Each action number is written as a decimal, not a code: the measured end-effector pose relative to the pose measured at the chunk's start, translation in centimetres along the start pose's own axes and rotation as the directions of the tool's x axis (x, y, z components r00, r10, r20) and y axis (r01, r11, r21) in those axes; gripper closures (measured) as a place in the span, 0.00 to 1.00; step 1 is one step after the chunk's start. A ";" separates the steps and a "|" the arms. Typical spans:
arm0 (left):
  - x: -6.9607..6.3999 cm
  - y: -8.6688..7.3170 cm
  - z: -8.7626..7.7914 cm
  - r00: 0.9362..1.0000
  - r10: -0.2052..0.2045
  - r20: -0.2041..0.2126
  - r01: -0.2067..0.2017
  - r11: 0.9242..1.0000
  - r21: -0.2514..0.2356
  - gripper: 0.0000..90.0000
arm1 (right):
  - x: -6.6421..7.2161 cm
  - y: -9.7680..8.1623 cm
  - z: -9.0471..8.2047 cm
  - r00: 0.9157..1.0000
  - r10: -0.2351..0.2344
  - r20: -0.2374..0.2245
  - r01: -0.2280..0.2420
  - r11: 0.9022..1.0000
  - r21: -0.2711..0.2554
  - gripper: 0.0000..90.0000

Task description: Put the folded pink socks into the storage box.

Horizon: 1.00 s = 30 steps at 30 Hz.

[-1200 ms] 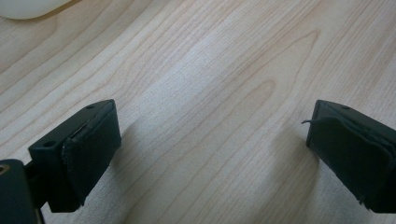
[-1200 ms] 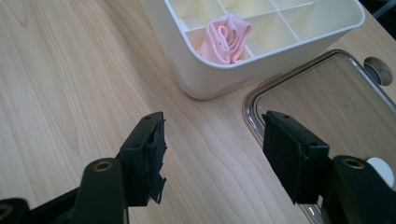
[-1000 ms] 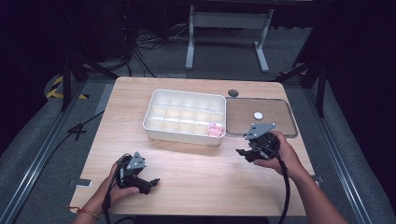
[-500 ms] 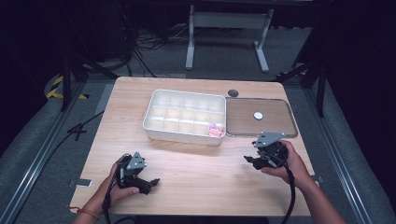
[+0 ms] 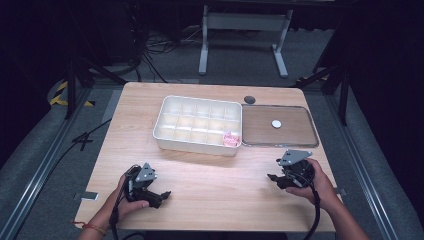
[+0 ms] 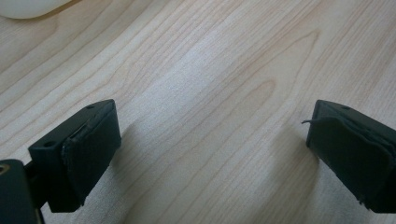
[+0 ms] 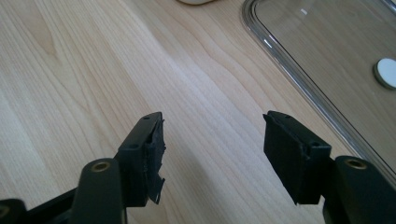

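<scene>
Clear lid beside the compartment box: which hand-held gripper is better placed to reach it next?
Right, probably. The right hand-held gripper sits just in front of the clear lid, jaws open and empty, lid rim close ahead. The left hand-held gripper is at the table's opposite near corner, past the compartment box.

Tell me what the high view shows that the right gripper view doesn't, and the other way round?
The high view adds the whole wooden table, the full white compartment tray with a pink item in its near right corner cell, and both hands holding the left gripper and the right gripper. The right gripper view adds a close look at its two black fingers, standing apart with bare wood between them, one pad frayed. Both share the clear lid lying flat beside the tray, with a small white disc at its middle.
</scene>
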State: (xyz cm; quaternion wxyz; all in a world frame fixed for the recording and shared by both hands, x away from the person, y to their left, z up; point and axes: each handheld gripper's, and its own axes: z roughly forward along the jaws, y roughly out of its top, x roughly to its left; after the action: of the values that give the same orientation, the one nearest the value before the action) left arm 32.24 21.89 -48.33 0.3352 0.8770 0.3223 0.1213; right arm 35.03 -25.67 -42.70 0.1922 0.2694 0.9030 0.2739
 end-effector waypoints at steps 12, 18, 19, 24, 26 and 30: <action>0.0 0.0 0.0 1.000 0.000 -0.001 0.000 1.000 0.000 0.04 | 0.3 -2.6 0.2 1.000 0.023 -0.012 -0.023 0.999 0.025 0.42; 0.0 0.0 0.0 1.000 -0.002 -0.002 0.002 1.000 0.000 0.04 | 0.1 -3.7 0.0 0.999 0.052 -0.012 -0.052 0.998 0.025 0.41; 0.0 0.0 0.0 1.000 -0.002 -0.002 0.002 1.000 0.000 0.04 | 0.1 -3.8 0.0 0.999 0.052 -0.012 -0.052 0.998 0.021 0.41; 0.0 0.0 0.0 1.000 -0.002 -0.002 0.002 1.000 0.000 0.04 | 0.3 -5.1 0.0 0.997 0.065 -0.030 -0.064 0.998 0.021 0.40; 0.0 0.0 0.0 1.000 -0.003 -0.002 0.003 1.000 0.000 0.03 | 0.3 -5.6 0.0 0.997 0.063 -0.034 -0.062 0.998 0.018 0.39; 0.0 0.0 0.0 1.000 -0.004 -0.002 0.004 1.000 0.000 0.03 | 0.4 -6.4 -0.1 0.997 0.074 -0.039 -0.074 0.997 0.010 0.39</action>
State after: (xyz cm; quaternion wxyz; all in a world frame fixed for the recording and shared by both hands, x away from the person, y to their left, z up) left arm 32.21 21.88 -48.33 0.3350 0.8763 0.3242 0.1216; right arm 32.27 -29.99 -46.55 0.1633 0.2979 0.8971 0.2824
